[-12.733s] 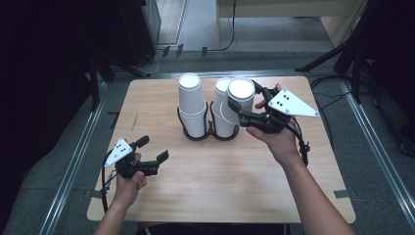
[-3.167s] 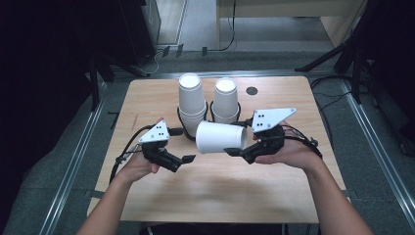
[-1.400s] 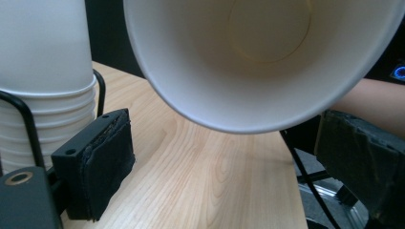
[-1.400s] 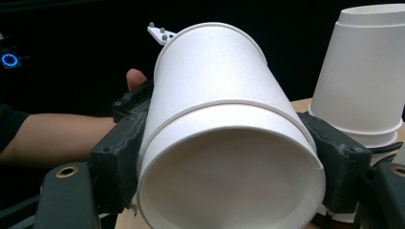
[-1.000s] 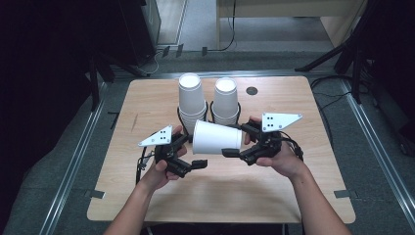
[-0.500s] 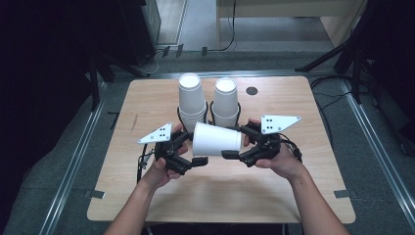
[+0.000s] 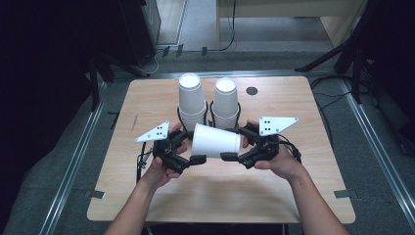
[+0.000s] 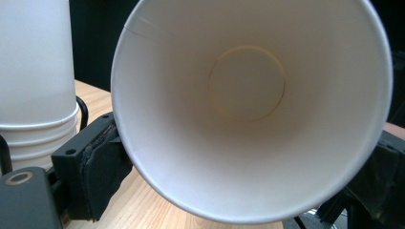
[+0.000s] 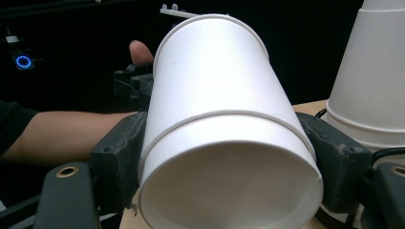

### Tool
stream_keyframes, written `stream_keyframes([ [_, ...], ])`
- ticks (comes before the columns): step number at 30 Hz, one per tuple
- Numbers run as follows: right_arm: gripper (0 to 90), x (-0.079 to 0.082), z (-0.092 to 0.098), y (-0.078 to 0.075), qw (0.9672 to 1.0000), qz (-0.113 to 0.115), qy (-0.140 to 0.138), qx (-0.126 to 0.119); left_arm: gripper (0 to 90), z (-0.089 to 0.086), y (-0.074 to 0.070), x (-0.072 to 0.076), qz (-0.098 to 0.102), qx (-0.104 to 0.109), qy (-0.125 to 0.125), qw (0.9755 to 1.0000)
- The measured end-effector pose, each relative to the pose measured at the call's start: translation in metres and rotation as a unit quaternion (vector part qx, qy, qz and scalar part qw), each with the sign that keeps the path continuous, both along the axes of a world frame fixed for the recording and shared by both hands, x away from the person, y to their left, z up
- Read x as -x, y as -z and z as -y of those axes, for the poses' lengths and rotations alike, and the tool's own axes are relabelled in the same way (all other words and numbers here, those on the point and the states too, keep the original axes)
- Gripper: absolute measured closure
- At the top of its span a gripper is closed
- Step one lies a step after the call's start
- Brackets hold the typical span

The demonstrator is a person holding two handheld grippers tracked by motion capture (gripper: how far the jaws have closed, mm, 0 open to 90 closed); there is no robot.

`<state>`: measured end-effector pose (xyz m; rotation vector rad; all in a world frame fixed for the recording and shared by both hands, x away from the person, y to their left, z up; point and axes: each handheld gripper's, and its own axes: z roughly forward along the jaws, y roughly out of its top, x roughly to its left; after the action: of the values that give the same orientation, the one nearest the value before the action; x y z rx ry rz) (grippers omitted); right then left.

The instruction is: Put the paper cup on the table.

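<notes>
White paper cup [image 7: 215, 141] unmarked; right gripper [image 7: 234, 143] clamps it.

A light wooden table [image 7: 147, 105] is sitting mid-frame, carrying two stacks of white paper cups [image 7: 192, 100] in black wire holders [image 7: 209, 113] at its upper centre.

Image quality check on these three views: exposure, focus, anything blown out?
High view: table evenly lit, surroundings near black, slightly soft. Left gripper view: cup interior sharp, warm tint, no glare. Right gripper view: same cup's wall bright but keeps its seam detail; background black, forearm dim.
</notes>
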<state>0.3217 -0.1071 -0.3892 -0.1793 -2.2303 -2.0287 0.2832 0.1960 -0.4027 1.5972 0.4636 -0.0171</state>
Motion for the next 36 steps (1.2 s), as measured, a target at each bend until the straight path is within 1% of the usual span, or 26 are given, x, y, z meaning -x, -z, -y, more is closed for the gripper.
stream_keyframes([
  [4,24.1,0.0001,-0.0012,0.0003,1.0,0.001,-0.002,0.002,5.8,-0.001,-0.0008,0.0006,0.001,-0.004,-0.003,1.0],
  [10,24.4,0.0003,-0.0012,0.0005,1.0,0.003,0.0,0.007,5.3,0.0001,-0.002,0.0013,-0.008,-0.007,-0.01,0.9999],
  [12,24.5,0.0007,-0.0012,0.0005,0.9999,0.004,-0.001,0.01,5.3,0.0005,-0.0026,0.0018,-0.01,-0.008,-0.007,0.9999],
  [14,24.5,0.0015,-0.0012,0.0005,0.9999,0.005,-0.003,0.014,4.5,0.0017,-0.0034,0.0026,-0.007,-0.016,-0.01,0.9998],
  [17,24.6,0.0021,-0.0018,0.0012,0.9998,0.006,-0.006,0.018,3.8,0.0027,-0.0041,0.003,-0.006,-0.018,-0.009,0.9998],
  [26,24.6,0.0026,-0.0028,0.0015,0.9997,0.007,-0.007,0.022,3.6,0.0019,-0.0057,0.0017,-0.007,-0.011,-0.008,0.9999],
  [30,24.6,0.0029,-0.0037,0.0018,0.9997,0.007,-0.009,0.023,3.7,0.0009,-0.0058,0.001,-0.009,-0.004,-0.006,0.9999],
  [36,24.6,0.0034,-0.0045,0.002,0.9995,0.008,-0.011,0.028,3.7,0.0003,-0.0057,0.0015,-0.003,-0.006,-0.004,1.0],
])
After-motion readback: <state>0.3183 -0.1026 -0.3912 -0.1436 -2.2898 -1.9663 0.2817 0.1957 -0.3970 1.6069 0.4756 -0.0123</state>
